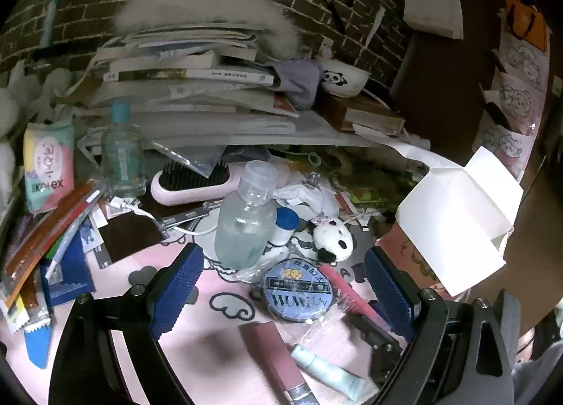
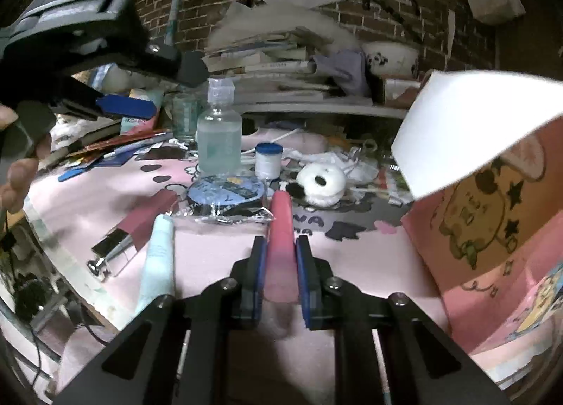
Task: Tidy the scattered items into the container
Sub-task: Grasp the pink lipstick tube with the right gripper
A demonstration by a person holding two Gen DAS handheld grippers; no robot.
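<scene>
While the right gripper (image 2: 280, 260) has its blue pads clamped tight on a pink tube (image 2: 280, 229), the left gripper (image 1: 285, 285) just hangs wide open over the pink desk mat (image 1: 211, 345) with nothing in it. That tube pokes forward off the mat, its far tip near the round blue tape roll (image 1: 298, 294) in clear wrap. Using that tape roll as the landmark: a clear plastic bottle (image 1: 246, 218) stands upright just behind it, a small white jar with a blue lid (image 1: 285, 225) sits beside the bottle, and a little panda plush (image 1: 332, 239) lies off to the roll's right. Nearer the camera than the roll are a mauve lip gloss (image 1: 278, 359) and a pale mint tube (image 1: 327, 371), both lying flat. The container, a pink cartoon-print box (image 2: 492, 246) with white flaps up, sits well right of the roll.
</scene>
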